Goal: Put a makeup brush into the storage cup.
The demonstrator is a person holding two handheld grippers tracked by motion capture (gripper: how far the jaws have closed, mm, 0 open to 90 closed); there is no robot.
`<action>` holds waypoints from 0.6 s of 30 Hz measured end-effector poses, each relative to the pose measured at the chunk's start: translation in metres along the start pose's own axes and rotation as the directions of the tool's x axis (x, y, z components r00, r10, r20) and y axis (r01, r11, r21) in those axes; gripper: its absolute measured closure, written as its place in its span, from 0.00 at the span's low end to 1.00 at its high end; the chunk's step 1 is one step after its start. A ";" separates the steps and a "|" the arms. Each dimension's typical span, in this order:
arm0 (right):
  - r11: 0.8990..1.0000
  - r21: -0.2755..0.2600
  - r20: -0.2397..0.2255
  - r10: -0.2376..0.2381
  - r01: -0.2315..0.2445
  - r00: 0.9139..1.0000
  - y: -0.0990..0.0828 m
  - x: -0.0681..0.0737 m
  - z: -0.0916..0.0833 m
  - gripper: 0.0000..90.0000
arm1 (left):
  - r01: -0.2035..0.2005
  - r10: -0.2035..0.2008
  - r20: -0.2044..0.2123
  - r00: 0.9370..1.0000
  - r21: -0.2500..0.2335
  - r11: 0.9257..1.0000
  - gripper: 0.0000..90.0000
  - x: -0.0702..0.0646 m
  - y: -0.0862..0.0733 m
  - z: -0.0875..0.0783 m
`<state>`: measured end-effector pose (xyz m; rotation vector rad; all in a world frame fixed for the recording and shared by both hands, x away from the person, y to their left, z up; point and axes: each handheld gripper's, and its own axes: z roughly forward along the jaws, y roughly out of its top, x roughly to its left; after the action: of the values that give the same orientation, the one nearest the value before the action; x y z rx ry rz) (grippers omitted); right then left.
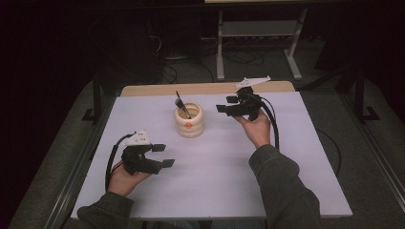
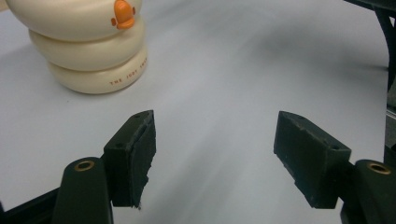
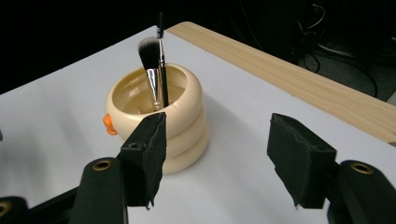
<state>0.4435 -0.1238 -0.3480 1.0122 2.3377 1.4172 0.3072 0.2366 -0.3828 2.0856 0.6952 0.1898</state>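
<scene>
Standing mid-table (image 1: 286,181), the cream ringed holder (image 1: 189,122) is carrying a makeup brush (image 3: 150,70) and mascara wand (image 3: 161,56); the right gripper (image 1: 229,104) is hovering beside it, unclenched, while the left gripper (image 1: 163,155) is resting nearer the person, jaws apart, both empty.

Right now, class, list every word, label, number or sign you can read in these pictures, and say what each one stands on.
"THE" followed by two short words too blurred to read: small reddish print on the bottom ring of the cream pot.
Faint dark marks on the grey plate atop the left gripper: too small to read.
The orange bump on the pot carries no lettering.
Nothing else is legible.
</scene>
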 end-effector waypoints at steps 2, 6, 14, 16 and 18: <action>1.000 0.000 0.001 0.005 -0.005 1.000 -0.001 0.000 -0.003 0.40 | 0.004 -0.004 -0.002 1.000 -0.006 1.000 0.32 0.000 0.000 -0.001; 1.000 0.003 0.006 0.002 -0.002 1.000 -0.004 -0.001 -0.008 0.39 | 0.005 -0.005 -0.011 1.000 -0.009 1.000 0.32 0.000 0.000 -0.001; 1.000 -0.008 0.016 -0.005 0.005 1.000 -0.008 -0.001 -0.020 0.37 | 0.004 -0.005 -0.026 1.000 -0.013 1.000 0.31 0.001 0.000 -0.002; 1.000 -0.009 0.015 -0.004 0.004 1.000 -0.010 -0.002 -0.023 0.36 | 0.005 -0.005 -0.027 1.000 -0.014 1.000 0.31 0.001 0.000 -0.002; 1.000 -0.007 0.016 -0.003 0.003 1.000 -0.011 -0.002 -0.024 0.36 | 0.005 -0.005 -0.027 1.000 -0.014 1.000 0.31 0.001 0.000 -0.002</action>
<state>0.4276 -0.1449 -0.3457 1.0142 2.3205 1.4096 0.3070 0.2386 -0.3816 2.0714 0.7136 0.2197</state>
